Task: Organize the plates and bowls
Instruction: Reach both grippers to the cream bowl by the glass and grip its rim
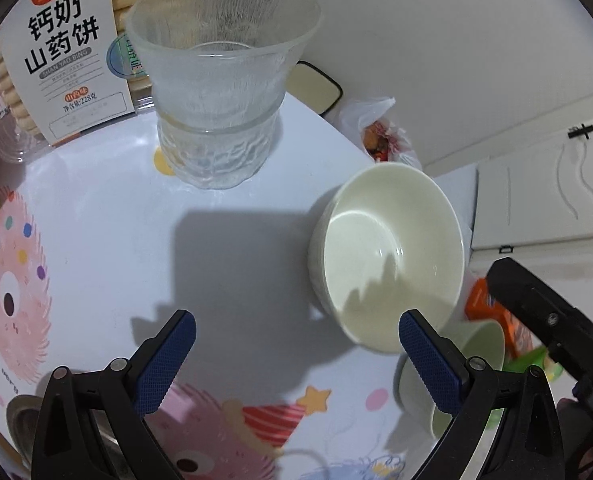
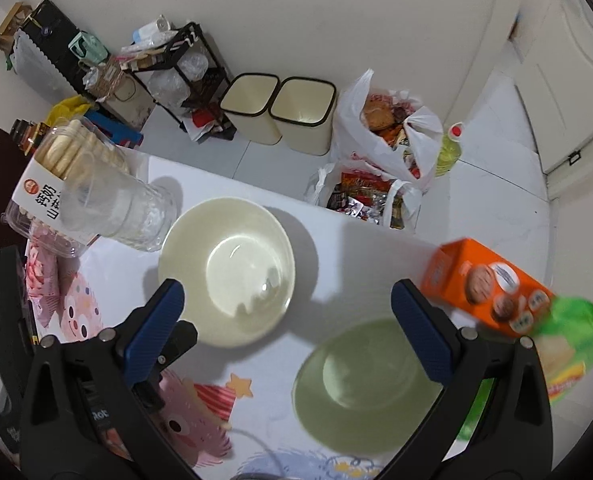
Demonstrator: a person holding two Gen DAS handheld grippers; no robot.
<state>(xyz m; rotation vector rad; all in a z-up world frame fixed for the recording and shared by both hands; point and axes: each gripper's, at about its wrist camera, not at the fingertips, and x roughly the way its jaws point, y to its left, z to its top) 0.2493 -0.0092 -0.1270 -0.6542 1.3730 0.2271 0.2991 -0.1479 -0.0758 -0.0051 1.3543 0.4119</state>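
Observation:
A white bowl [image 1: 388,256] [image 2: 226,272] stands upright on the cartoon-print tablecloth [image 1: 108,240]. A pale green bowl [image 2: 368,384] sits beside it, closer to me. In the left wrist view the green bowl [image 1: 456,360] is partly hidden behind a finger. My left gripper [image 1: 296,344] is open above bare cloth, to the left of the white bowl, holding nothing. My right gripper [image 2: 288,320] is wide open above both bowls. Its left pad hangs over the white bowl's near rim and its right pad over the green bowl. Neither pad touches a bowl.
Stacked glass cups [image 1: 220,92] [image 2: 116,212] and a biscuit pack [image 1: 56,52] stand at the table's back left. An orange box [image 2: 484,284] and a green snack bag [image 2: 576,344] lie at the right edge. Bins [image 2: 276,108] and full plastic bags [image 2: 384,140] are on the floor beyond.

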